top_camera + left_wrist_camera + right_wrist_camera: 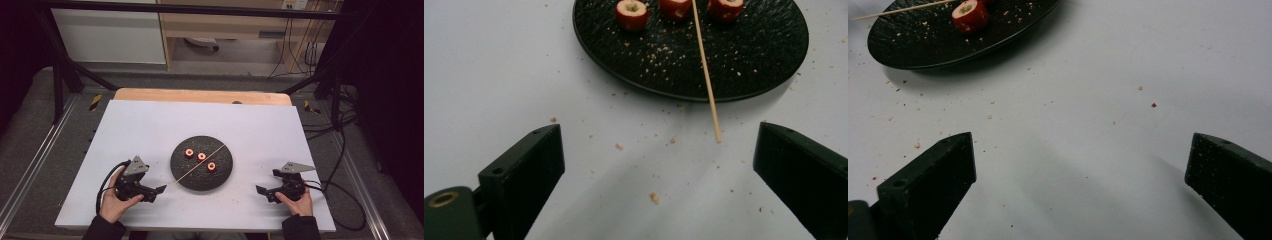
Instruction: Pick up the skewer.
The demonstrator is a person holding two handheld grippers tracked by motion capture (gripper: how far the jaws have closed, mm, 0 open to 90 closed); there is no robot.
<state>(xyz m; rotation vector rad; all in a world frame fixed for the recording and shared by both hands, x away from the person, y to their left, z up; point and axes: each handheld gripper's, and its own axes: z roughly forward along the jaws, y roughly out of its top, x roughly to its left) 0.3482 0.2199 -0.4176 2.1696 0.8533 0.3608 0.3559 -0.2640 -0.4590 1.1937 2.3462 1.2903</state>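
A round black plate (224,173) lies at the middle of the white table, and its rim (774,70) also appears in the left gripper view. Three red cored fruit pieces (201,157) sit on it. A thin wooden skewer (197,165) lies across the plate, its tip (718,139) hanging past the rim toward my left gripper. My left gripper (159,192) rests left of the plate, open and empty (659,165). My right gripper (263,192) rests right of the plate, open and empty (1080,170). One fruit piece (970,15) shows in the right gripper view.
Crumbs (654,197) are scattered on the white tabletop (150,125) around the plate. A wooden board edge (200,95) runs along the table's far side. Cables (345,200) trail off the right edge; a dark frame and shelving stand behind.
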